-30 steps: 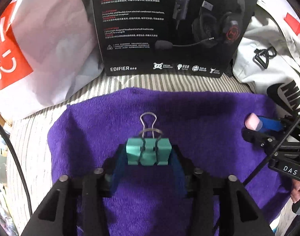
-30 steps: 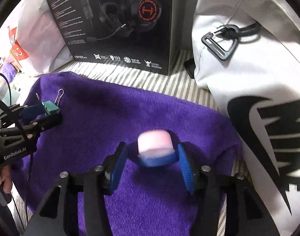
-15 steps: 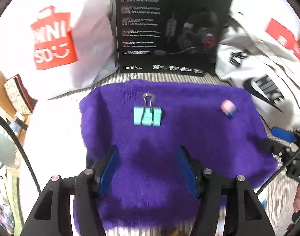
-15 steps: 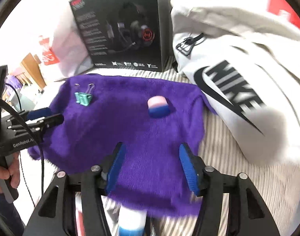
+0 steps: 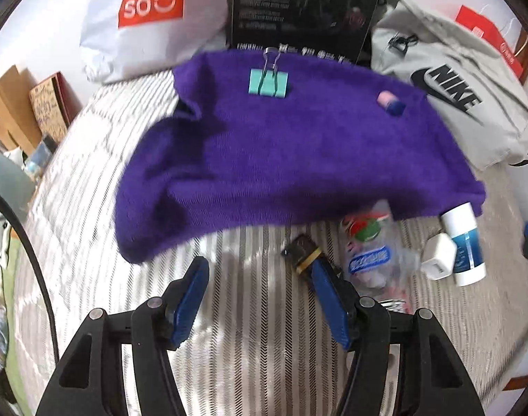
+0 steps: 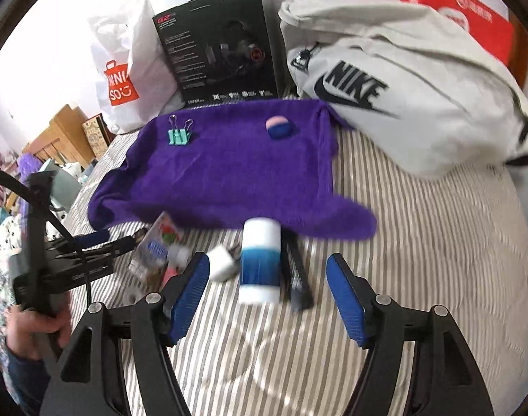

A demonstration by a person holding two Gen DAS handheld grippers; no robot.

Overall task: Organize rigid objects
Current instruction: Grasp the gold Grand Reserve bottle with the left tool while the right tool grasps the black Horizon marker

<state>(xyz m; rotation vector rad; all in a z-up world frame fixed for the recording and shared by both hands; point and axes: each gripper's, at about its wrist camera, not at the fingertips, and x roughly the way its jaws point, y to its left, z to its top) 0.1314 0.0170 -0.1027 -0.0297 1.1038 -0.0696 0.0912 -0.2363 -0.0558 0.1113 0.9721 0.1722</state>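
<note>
While both grippers' jaws gape wide and empty, the purple towel [image 5: 298, 159] half-hides a packet [image 5: 371, 242].

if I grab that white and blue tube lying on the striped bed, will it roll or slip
The white and blue tube looks round and smooth, so a push sideways could roll it. The striped bedding seems soft, which may damp that. Open right tongs sit nearest; squeezing across its body should hold.

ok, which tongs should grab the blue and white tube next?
Probably right. The right tongs are open with the tube lying straight ahead between them. From the left tongs, the tube sits far off to the right.
</note>
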